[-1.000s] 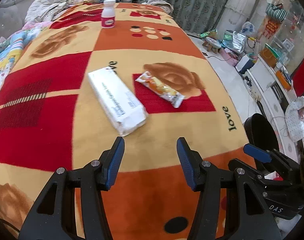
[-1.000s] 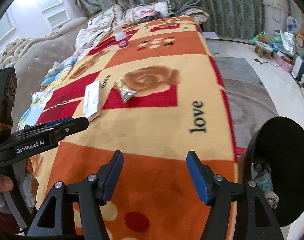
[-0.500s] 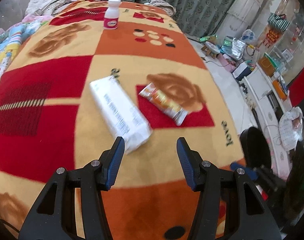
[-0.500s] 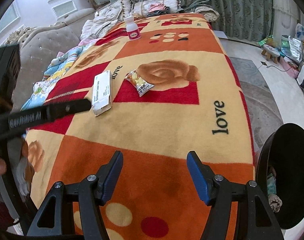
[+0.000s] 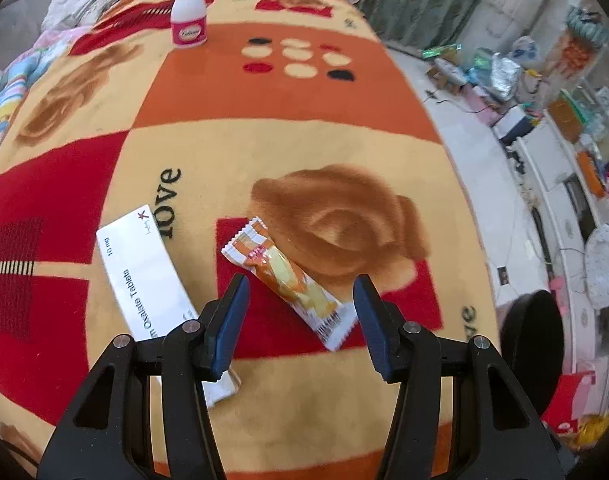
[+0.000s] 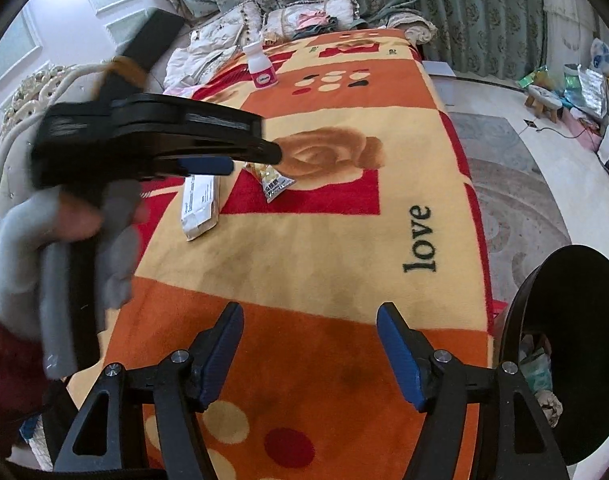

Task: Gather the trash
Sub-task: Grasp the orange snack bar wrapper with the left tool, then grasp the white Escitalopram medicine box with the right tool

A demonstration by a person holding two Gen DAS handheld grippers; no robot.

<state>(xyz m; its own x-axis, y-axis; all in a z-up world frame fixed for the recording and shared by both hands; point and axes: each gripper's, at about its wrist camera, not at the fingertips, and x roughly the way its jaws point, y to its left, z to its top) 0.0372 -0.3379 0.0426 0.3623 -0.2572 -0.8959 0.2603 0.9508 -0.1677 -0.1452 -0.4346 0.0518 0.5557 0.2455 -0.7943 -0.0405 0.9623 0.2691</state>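
Snack wrapper (image 5: 288,280) lies between the left gripper (image 5: 300,316)'s spread fingers, untouched; light, crinkly, slippery, so pinch its middle. Right gripper (image 6: 310,354)'s fingers are opening, empty.

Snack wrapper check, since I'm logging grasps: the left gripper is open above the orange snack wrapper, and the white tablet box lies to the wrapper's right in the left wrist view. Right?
Not quite. In the left wrist view the white tablet box lies to the left of the orange snack wrapper, not its right. The rest holds: the left gripper is open above the wrapper, pads not touching it.
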